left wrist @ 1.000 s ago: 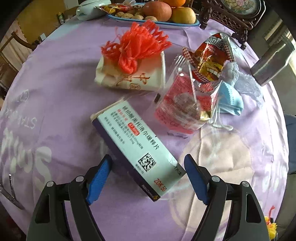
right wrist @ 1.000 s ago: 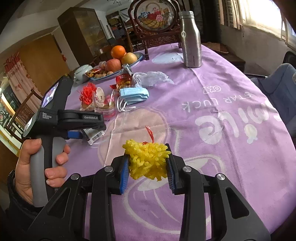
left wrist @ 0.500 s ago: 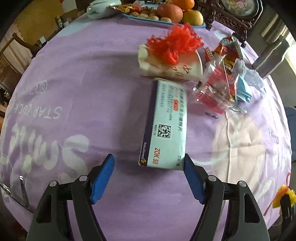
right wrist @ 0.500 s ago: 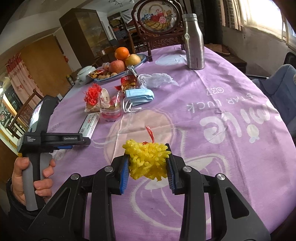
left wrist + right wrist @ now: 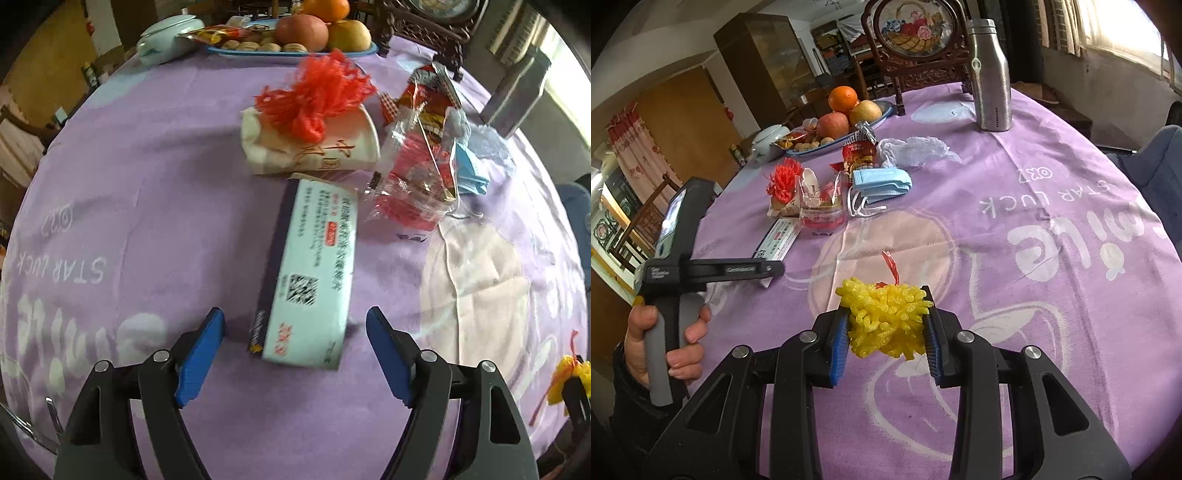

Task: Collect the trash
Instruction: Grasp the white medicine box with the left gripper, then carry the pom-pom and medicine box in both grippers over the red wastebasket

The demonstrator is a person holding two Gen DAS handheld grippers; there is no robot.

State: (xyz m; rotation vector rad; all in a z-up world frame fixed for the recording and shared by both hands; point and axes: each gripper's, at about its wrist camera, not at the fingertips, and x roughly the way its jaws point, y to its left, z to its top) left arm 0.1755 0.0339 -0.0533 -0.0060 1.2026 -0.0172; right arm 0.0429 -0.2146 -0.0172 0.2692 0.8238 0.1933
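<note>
The left tool (image 5: pixel 295 334) is opening, its pads apart either side of the medicine box's (image 5: pixel 312 273) near end (lower centre, flat on the purple tabletop (image 5: pixel 147 221)). The right tool (image 5: pixel 886 325) clamps the yellow foam net (image 5: pixel 886 317).

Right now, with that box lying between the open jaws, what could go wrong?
The left gripper is opening around only the near end of the medicine box; pinched there, the long box could swing or slip. Its far end reaches the crushed paper cup and clear wrapper, which may get dragged along. The yellow foam net in the right gripper is soft and could slip out.
</note>
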